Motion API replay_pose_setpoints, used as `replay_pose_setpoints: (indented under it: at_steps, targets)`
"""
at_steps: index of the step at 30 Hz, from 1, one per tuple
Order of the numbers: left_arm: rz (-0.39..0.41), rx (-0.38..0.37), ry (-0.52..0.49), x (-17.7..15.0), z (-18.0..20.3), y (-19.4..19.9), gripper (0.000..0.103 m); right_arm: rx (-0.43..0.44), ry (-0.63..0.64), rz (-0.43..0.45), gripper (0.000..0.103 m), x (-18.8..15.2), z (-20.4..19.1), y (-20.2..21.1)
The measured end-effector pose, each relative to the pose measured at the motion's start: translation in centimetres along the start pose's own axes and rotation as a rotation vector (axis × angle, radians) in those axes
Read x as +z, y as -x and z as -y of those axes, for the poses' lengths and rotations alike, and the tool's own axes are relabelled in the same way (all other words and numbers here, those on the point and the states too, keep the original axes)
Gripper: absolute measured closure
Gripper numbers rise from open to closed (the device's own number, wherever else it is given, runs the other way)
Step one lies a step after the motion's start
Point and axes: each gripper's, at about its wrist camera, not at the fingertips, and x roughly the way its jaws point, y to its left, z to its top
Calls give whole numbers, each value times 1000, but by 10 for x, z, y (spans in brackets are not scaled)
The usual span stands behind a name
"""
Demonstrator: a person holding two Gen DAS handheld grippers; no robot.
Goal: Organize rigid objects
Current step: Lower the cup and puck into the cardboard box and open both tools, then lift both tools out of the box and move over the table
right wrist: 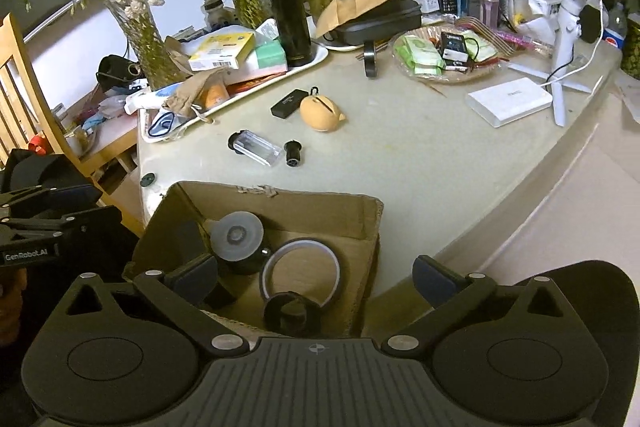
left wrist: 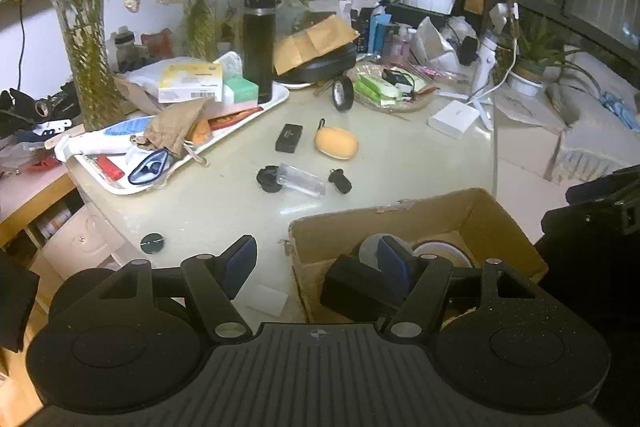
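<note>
A cardboard box [right wrist: 320,215] stands at the table's near edge; it also shows in the left wrist view [left wrist: 436,215]. Inside lie a tape ring [right wrist: 300,267], a grey-lidded round thing [right wrist: 237,235] and a black ring [right wrist: 292,315]. On the table lie a small black box [left wrist: 289,137], an orange pig-shaped case [left wrist: 336,143], a clear plastic case [left wrist: 302,180] and a black cap [left wrist: 340,181]. My left gripper [left wrist: 316,259] is open over the box's left wall. My right gripper [right wrist: 316,277] is open above the box.
A white tray [left wrist: 256,115] with boxes and a black flask [left wrist: 259,45] fills the left back. A wheel [left wrist: 342,93], a snack plate [left wrist: 392,91] and a white power brick [left wrist: 454,119] lie behind. A dark disc [left wrist: 152,243] lies near the table's left corner.
</note>
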Motion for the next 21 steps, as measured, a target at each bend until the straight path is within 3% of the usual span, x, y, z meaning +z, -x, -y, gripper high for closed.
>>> replay_pose_setpoints:
  at_steps: [10,21]
  targets:
    - [30,28,-2,-4,-1,8,37,6,-9,20,0,4,-12,8]
    - [13,31,-17,-2,1,5,37,10,-13,56,0,7,-14,19]
